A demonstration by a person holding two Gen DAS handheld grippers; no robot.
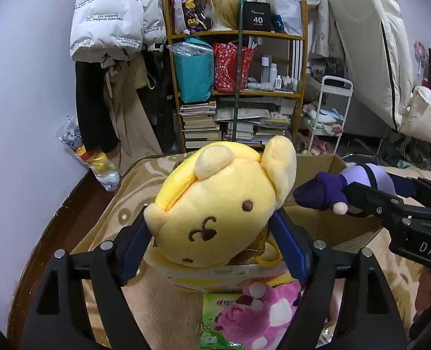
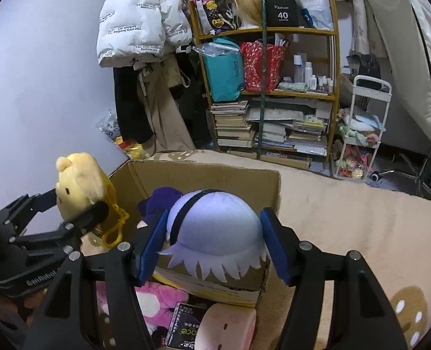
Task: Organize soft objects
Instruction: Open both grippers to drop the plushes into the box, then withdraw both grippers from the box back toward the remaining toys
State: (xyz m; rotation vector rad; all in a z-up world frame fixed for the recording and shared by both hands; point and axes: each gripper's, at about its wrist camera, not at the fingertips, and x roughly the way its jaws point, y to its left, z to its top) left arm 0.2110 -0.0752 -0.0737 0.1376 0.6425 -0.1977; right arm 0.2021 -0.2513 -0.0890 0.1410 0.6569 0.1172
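My left gripper (image 1: 212,239) is shut on a yellow bear-faced plush (image 1: 218,204) and holds it over the near rim of an open cardboard box (image 1: 317,233). The plush (image 2: 78,189) and left gripper (image 2: 78,207) also show at the left of the right wrist view. My right gripper (image 2: 212,248) is shut on a pale purple plush doll (image 2: 215,227) with dark purple clothes, held above the box (image 2: 203,175). The doll (image 1: 361,180) and right gripper (image 1: 358,201) show at the right of the left wrist view.
A pink plush (image 1: 262,315) and a green packet (image 1: 215,320) lie before the box on the beige blanket (image 2: 347,213). A pink cylinder plush (image 2: 227,329) and a black packet (image 2: 183,329) lie near. A cluttered bookshelf (image 1: 239,87) and a white cart (image 2: 361,128) stand behind.
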